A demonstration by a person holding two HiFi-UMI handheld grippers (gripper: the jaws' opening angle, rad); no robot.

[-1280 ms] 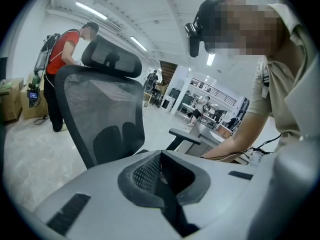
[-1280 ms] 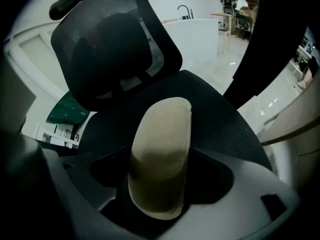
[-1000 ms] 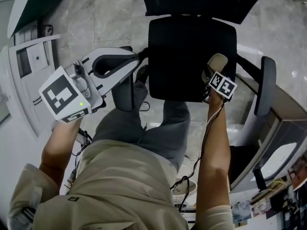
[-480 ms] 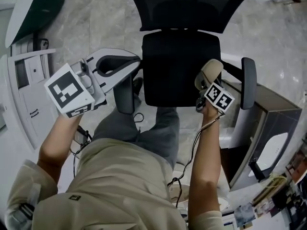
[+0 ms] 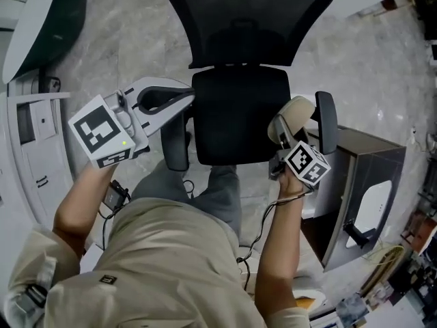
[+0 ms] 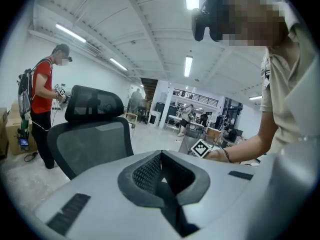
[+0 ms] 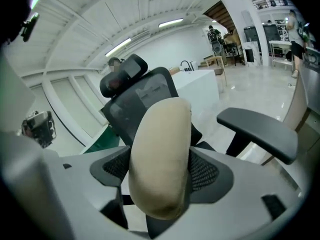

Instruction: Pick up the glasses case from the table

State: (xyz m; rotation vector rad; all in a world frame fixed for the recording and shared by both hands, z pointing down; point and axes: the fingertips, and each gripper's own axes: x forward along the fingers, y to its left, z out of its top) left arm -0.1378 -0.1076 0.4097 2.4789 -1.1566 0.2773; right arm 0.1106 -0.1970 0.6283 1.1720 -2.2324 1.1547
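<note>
1. Right gripper [image 7: 161, 180] is clamped on the case [image 7: 160, 149]: both pads press its beige sides, and it sticks out well past the jaws.
2. From my head view, the case [image 5: 295, 112] is up in the air at the right edge of the chair [image 5: 239, 111] seat, just beside the right armrest [image 5: 326, 121]. It rests on nothing, and no table shows under it.
3. By my reading the pick-up is done: the case is gripped and lifted. All that is left is to keep hold of it and carry it wherever it should go. The task names no place.
4. Left gripper [image 6: 161, 170] has its jaws drawn together with nothing between them. It hangs to the left of the seat, above the left armrest [image 5: 176, 142], and has no part in the hold.
5. Count:
   - one case
   - two grippers, one full and one empty
   - two marker cubes, one on the left gripper [image 5: 102, 130] and one on the right [image 5: 306, 164]
   - one chair with two armrests
   - one person in red [image 6: 44, 99] near the chair, plus a few more far back, too small to count
</note>
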